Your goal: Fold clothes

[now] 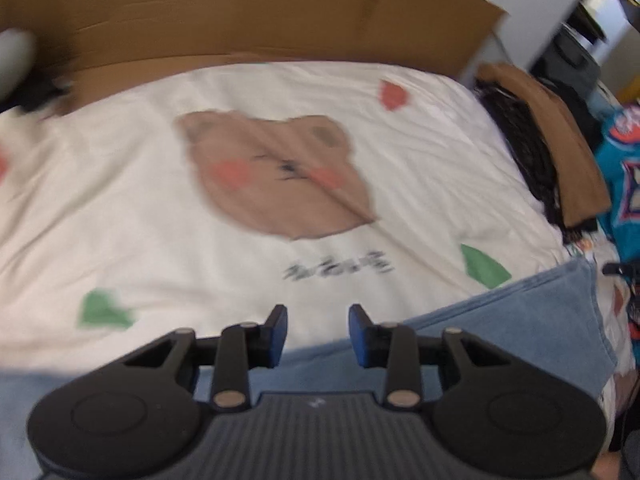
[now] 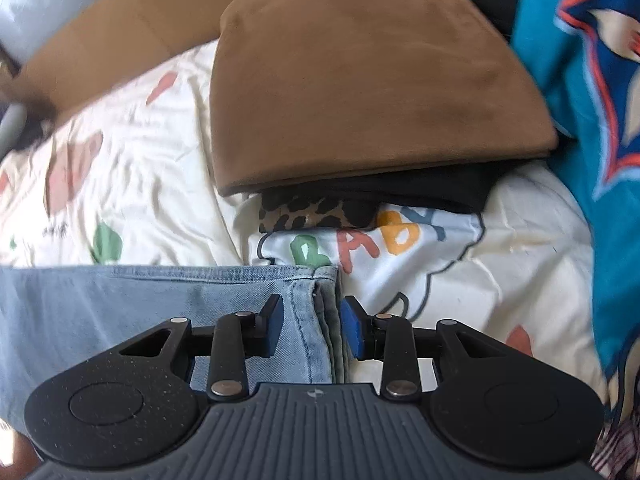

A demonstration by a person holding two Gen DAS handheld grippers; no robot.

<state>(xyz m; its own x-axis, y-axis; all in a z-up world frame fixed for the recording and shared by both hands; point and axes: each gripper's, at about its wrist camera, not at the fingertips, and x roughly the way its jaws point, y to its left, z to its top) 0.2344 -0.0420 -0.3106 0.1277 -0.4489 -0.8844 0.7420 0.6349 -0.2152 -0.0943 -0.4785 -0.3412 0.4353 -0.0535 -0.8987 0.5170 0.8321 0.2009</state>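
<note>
Folded light-blue jeans (image 2: pixel 120 304) lie flat on a cream bed sheet printed with a bear (image 1: pixel 280 176). My right gripper (image 2: pixel 312 328) points down over the jeans' right end. Its blue pads stand apart on either side of the seamed edge and do not press on it. My left gripper (image 1: pixel 318 332) hovers over the far edge of the jeans (image 1: pixel 500 320), open, with nothing between its fingers. This view is motion-blurred.
A stack of folded clothes lies past the jeans: a brown garment (image 2: pixel 360 92) on top, a black one (image 2: pixel 420 192) and a leopard print (image 2: pixel 304 212) under it. A teal jersey (image 2: pixel 580 100) lies at the right. Cardboard (image 1: pixel 240 20) lines the bed's far side.
</note>
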